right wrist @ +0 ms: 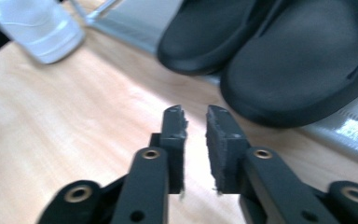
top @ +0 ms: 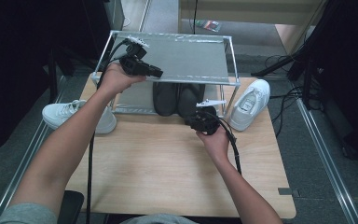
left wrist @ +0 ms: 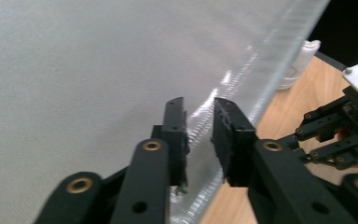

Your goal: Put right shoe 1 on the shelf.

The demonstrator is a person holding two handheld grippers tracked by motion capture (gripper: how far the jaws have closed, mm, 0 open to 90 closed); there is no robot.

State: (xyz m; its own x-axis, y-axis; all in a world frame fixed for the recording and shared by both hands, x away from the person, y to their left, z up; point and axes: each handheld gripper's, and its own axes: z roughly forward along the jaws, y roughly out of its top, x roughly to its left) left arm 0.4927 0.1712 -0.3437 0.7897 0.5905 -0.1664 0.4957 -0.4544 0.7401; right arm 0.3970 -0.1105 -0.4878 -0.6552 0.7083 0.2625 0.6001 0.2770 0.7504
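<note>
black slides on the rack's bottom shelf, both of my hand-held grippers empty

my right hand-held gripper [top: 196, 122] hangs just in front of the pair of black slides [top: 177, 98], jaws a little apart with nothing between them; the slides sit side by side on the lower shelf of the metal shoe rack [top: 230, 60], so that pair looks placed. my left hand-held gripper [top: 154, 72] is up over the rack's mesh top shelf, jaws also parted and empty. left to do, i'd judge: the white sneakers, one [top: 70, 114] at the rack's left on the counter [top: 168, 172], one [top: 251, 103] at its right. the right gripper view shows the slides' rounded toes close up; the high view shows both sneakers.
</note>
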